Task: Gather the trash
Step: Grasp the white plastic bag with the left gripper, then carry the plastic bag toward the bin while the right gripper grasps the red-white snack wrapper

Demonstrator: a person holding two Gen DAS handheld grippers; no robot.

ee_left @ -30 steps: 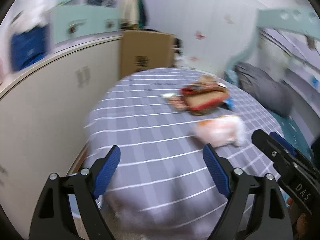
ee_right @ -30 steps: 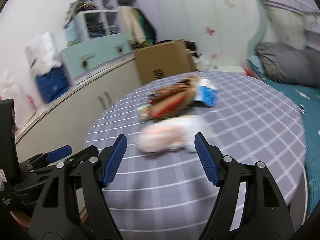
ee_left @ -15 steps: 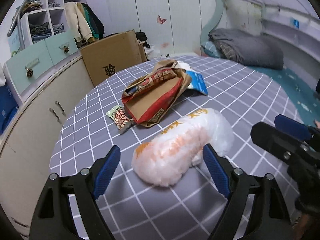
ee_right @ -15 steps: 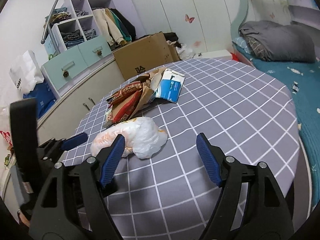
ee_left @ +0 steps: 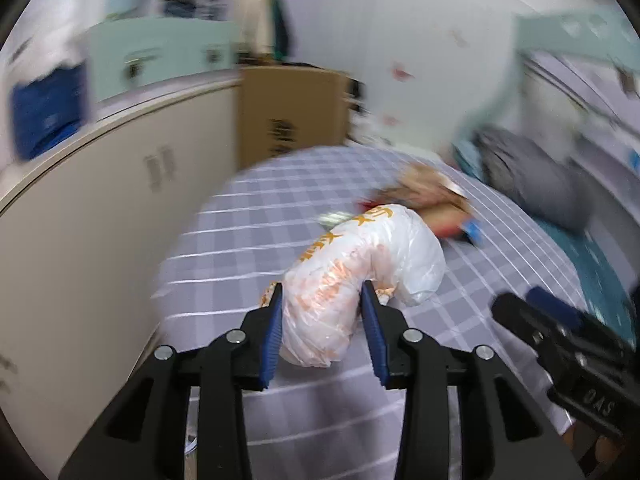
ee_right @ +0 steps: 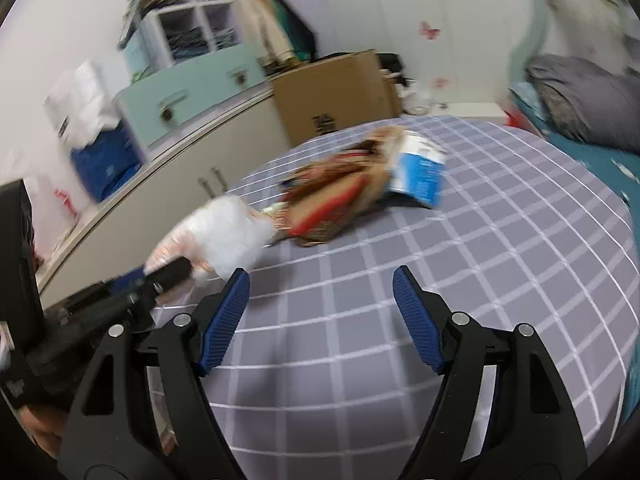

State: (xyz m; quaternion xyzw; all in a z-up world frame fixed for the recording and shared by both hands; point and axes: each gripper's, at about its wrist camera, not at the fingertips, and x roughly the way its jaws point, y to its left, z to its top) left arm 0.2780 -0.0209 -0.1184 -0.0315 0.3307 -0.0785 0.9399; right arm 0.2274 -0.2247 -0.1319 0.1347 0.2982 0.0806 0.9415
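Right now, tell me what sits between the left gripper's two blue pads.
The near end of the white plastic bag with orange print; the left gripper is closing around it. The left wrist view shows this.

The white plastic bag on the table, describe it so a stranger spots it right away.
On the grey checked tablecloth, nearest the left gripper, whose jaws are closing around it. It is the crumpled white plastic bag, the only soft white item with orange print beside the brown paper wrappers.

text: mirrored "DAS" | on: right tongs; rest blurred
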